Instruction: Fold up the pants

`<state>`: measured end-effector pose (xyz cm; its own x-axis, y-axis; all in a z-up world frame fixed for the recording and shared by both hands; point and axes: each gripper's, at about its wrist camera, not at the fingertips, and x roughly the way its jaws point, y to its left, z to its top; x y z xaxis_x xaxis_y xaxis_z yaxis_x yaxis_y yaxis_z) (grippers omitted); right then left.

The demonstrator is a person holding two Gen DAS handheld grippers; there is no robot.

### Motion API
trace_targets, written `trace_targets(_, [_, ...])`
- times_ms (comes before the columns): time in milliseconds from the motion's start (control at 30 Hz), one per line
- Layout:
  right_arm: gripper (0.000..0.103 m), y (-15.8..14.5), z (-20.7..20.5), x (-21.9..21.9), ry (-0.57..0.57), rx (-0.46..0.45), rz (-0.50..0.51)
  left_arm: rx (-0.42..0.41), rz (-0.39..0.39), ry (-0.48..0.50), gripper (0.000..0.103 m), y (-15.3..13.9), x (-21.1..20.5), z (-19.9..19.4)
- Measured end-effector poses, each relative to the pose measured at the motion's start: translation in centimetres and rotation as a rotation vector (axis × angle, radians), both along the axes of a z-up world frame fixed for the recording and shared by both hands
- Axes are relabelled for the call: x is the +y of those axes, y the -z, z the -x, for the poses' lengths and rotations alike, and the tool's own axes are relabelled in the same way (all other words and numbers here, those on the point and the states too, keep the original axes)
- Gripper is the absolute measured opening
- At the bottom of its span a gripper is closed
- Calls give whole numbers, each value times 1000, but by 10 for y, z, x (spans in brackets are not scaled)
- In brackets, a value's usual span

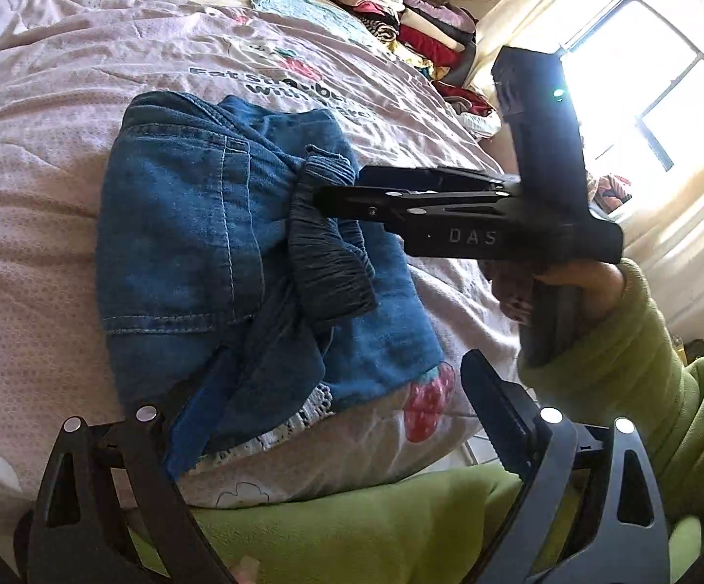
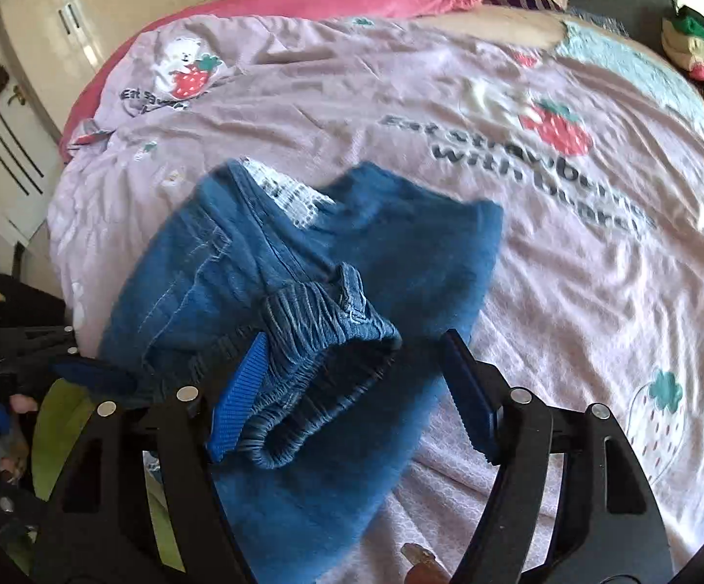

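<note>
Blue denim pants lie bunched on the strawberry bedspread near its edge. Right gripper & left gripper both released, jaws apart; elastic waistband w/ loose cloth could spring open, fold slumps

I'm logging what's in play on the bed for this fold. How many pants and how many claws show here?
Blue denim pants: 1
Claws: 2, left claw and right claw
Total: 3
</note>
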<state>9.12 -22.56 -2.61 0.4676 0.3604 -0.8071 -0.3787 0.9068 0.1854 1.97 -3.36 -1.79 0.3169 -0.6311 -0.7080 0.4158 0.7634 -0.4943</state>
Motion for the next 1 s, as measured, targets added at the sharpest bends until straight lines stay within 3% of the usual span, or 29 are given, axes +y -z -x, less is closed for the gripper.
trace_targets(133, [65, -13, 8, -3, -9, -41, -33, -27, -21, -26, 92, -8, 7, 4])
trace_targets(467, [88, -56, 41, -17, 1, -207, -48, -94, -160, -152, 98, -27, 34, -5])
trace_targets(767, [90, -67, 73, -27, -2, -270, -30, -132, -211, -184, 98, -39, 36, -15])
trace_targets(1000, [90, -60, 94, -8, -88, -291, 11, -133, -211, -200, 98, -39, 36, -28])
